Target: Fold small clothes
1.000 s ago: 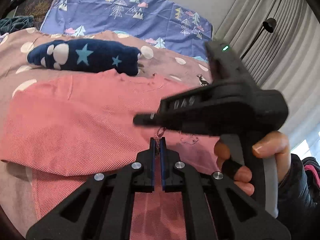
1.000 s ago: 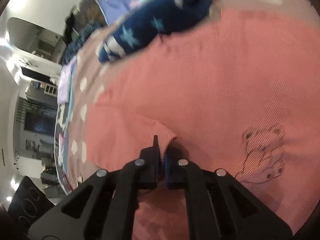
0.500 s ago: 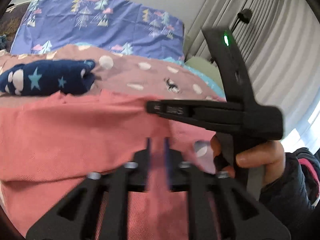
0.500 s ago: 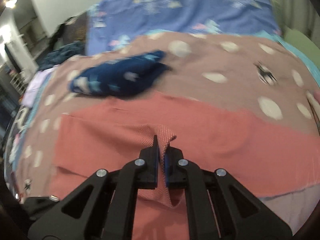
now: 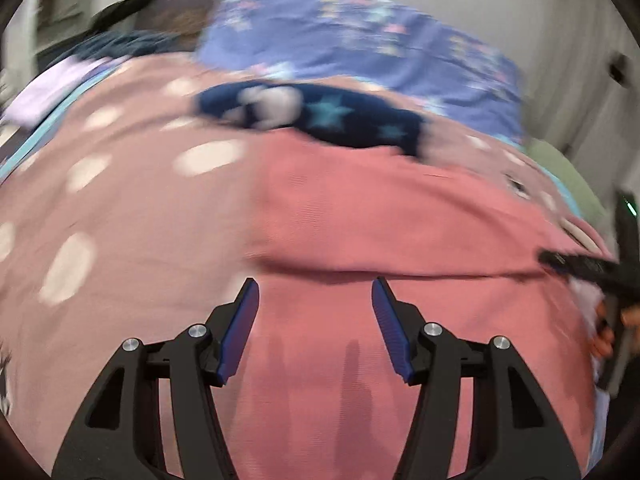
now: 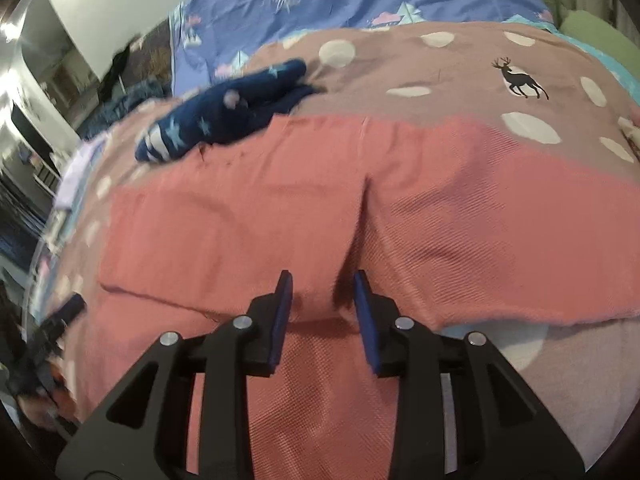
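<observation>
A salmon-pink garment [image 5: 380, 220] lies folded over on the bed, its folded edge running across in front of both grippers; it also shows in the right wrist view [image 6: 240, 220]. My left gripper [image 5: 315, 292] is open and empty just above the pink cloth. My right gripper [image 6: 323, 284] is open over a crease in the cloth, holding nothing; it shows at the right edge of the left wrist view [image 5: 580, 264]. A folded navy garment with stars [image 5: 320, 116] lies beyond the pink one and appears in the right wrist view [image 6: 224, 108].
The bed has a dusty-pink cover with white spots [image 6: 460, 68] and a deer print [image 6: 520, 80]. A blue tree-print sheet [image 5: 360, 48] lies at the far side. A green pillow [image 6: 596, 28] sits at the far right. Dark clothes [image 5: 120, 44] lie far left.
Both grippers have opened and let go of the pink garment, which now lies folded on the bed. The left gripper has swung left, away from the right one.
</observation>
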The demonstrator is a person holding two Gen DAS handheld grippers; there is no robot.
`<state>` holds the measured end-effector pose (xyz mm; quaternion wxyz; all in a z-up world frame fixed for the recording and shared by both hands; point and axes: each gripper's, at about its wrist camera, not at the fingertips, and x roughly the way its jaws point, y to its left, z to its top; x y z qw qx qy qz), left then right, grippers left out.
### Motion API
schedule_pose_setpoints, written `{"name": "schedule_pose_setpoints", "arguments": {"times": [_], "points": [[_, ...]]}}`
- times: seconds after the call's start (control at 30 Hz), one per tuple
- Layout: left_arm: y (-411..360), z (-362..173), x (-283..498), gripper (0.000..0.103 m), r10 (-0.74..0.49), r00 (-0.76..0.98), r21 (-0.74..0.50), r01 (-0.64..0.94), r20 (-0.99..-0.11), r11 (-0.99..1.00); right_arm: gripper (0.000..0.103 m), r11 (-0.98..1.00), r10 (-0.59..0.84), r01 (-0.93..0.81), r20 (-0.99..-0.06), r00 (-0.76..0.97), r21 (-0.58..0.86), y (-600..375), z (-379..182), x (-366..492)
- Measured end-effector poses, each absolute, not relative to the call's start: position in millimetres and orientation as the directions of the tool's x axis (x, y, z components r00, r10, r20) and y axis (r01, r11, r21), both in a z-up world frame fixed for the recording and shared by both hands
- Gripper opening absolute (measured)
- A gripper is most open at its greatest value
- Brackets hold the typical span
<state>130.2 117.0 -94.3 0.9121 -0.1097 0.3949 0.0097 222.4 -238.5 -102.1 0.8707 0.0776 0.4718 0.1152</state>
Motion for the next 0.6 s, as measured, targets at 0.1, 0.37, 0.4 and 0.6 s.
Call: {"name": "schedule_pose_setpoints", "arguments": {"times": [0.1, 0.37, 0.4, 0.6], "points": [[131.9, -100.3, 133.1, 0.058, -0.043, 0.676, -0.169, -0.122, -0.736, 0.978, 0.034, 0.963, 0.266, -0.109, -0.797, 0.542, 0.247, -236.3, -106.6, 223.2], [124.1, -111.9, 158.4, 0.031, -0.054, 0.652, -0.117, -0.053, -0.757, 0.992, 0.036, 0.989, 0.145, -0.060, -0.767, 0.625, 0.138, -231.4, -83.1, 219.0], [124.2, -112.5, 159.1, 0.031, -0.060, 0.653, -0.128, -0.056, -0.755, 0.990, 0.036, 0.993, 0.118, -0.062, -0.765, 0.633, 0.102, -226.2, -77.4, 220.7], [127.4, -116.9, 176.4, 0.035, -0.104, 0.667, -0.206, -0.075, -0.738, 0.976, 0.041, 0.998, 0.067, -0.039, -0.832, 0.551, 0.054, -217.2, -84.0, 262.9]]}}
